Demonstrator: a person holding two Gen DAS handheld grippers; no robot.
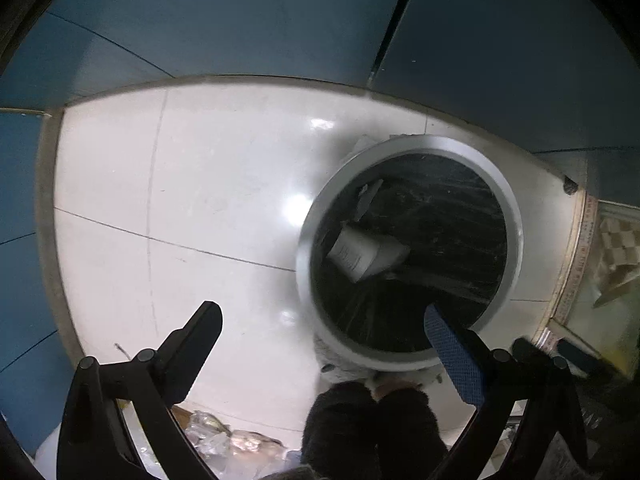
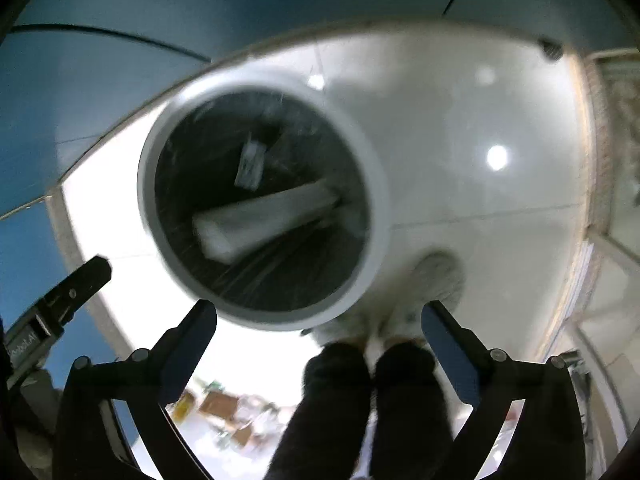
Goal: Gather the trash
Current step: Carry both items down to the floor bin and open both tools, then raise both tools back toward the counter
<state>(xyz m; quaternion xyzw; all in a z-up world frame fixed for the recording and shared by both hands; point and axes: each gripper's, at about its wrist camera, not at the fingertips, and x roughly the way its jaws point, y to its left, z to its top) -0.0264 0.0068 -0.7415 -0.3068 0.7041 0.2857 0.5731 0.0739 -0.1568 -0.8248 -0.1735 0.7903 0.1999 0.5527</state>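
Note:
A round bin with a silver rim (image 1: pixel 400 148) and a black liner stands on the white tiled floor. Inside lie a white box (image 1: pixel 360 256) and a small flat scrap (image 1: pixel 370 196). My left gripper (image 1: pixel 324 336) hangs over the bin's near left edge, open wide with nothing between its fingers. The right wrist view is blurred; there the bin's rim (image 2: pixel 146 192) fills the centre, with the long white box (image 2: pixel 264 216) and the scrap (image 2: pixel 250 164) inside. My right gripper (image 2: pixel 318 330) is open and empty just above the bin's near edge.
A person's dark trouser legs (image 1: pixel 360 420) and pale fluffy slippers (image 2: pixel 436 276) stand against the bin's near side. Loose wrappers and cardboard (image 1: pixel 232 440) lie on the floor behind. Blue walls (image 1: pixel 240 20) enclose the corner. A glass door (image 1: pixel 616 260) is on the right.

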